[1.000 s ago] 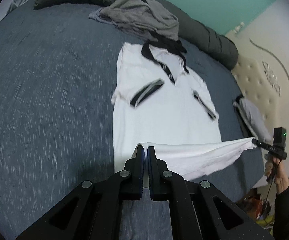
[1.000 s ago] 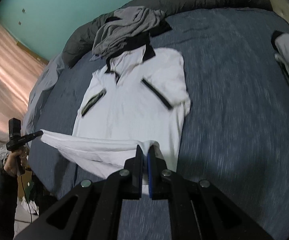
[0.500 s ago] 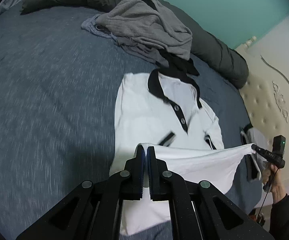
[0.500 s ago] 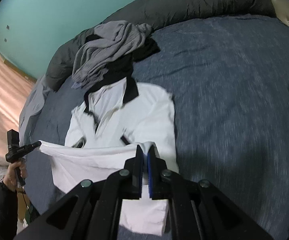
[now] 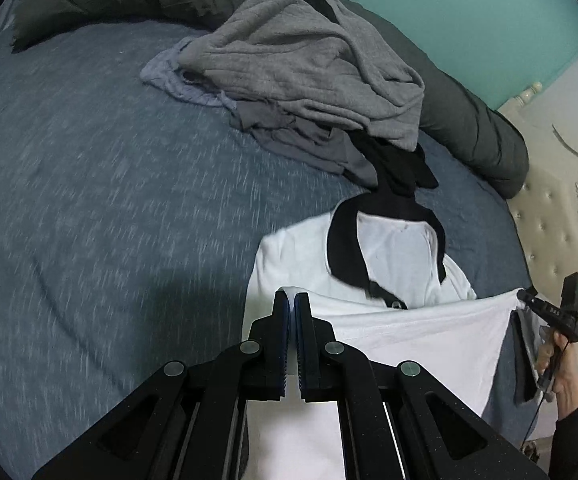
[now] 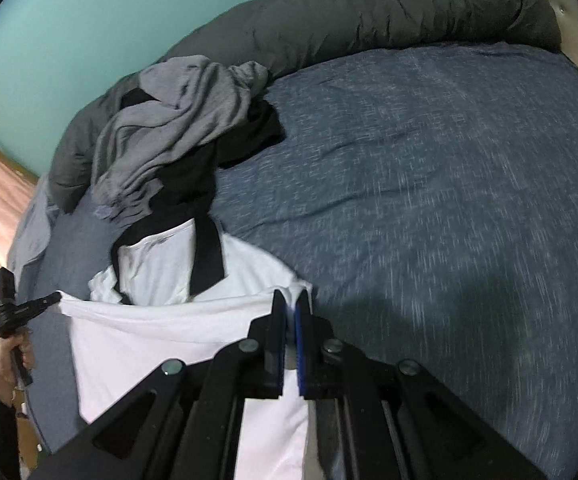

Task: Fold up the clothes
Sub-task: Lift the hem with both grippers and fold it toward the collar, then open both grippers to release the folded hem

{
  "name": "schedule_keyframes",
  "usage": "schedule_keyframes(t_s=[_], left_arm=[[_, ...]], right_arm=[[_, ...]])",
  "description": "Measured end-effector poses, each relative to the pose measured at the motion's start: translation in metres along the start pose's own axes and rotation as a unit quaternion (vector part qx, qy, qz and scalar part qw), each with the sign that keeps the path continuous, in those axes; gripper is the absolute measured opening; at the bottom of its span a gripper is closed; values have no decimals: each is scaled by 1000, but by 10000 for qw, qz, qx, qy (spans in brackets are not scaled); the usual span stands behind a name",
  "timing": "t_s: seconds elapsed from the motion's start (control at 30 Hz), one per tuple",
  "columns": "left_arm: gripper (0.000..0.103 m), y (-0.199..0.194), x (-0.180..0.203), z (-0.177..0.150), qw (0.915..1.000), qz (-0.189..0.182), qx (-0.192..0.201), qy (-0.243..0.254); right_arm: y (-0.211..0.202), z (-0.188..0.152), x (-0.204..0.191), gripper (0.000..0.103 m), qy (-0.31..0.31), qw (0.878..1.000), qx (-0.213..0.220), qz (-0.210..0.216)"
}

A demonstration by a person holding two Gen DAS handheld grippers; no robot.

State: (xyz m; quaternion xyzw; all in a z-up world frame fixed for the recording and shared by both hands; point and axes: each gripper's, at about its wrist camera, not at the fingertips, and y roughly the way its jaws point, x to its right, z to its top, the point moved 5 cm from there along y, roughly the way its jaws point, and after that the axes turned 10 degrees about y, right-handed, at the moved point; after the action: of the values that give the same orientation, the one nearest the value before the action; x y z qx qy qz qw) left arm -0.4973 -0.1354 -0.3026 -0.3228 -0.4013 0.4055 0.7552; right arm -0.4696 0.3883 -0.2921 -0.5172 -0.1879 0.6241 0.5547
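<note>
- While I carry the hem toward the black collar (image 5: 343,248), the white polo shirt (image 5: 417,332) lies on the blue bed (image 5: 89,200), just short of the grey clothes pile (image 5: 301,64).
- My left gripper (image 5: 291,300) and right gripper (image 6: 291,300) are each clamped on a hem corner.
- It looks light and floppy to me, sagging between the corners; they seem the best holds.

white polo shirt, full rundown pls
The white polo shirt has a black collar and buttoned placket and looks like soft knit. It lies front up on the blue bed cover. Its hem is lifted and stretched taut between the left tool and right tool, both shut on its corners, folding toward the collar.
</note>
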Motion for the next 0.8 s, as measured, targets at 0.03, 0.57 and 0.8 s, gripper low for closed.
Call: schedule_keyframes(t_s=[0.03, 0.57, 0.8], left_arm=[[3, 6, -1, 4, 10000, 39, -12, 18], [5, 72, -23, 1, 9991, 416, -18, 126], [32, 18, -14, 7, 9970, 518, 506, 281]], right_arm=[[7, 4, 1, 3, 2, 10000, 10, -48], [62, 4, 27, 24, 153, 9981, 472, -378], [29, -6, 5, 41, -578, 9959, 669, -169]])
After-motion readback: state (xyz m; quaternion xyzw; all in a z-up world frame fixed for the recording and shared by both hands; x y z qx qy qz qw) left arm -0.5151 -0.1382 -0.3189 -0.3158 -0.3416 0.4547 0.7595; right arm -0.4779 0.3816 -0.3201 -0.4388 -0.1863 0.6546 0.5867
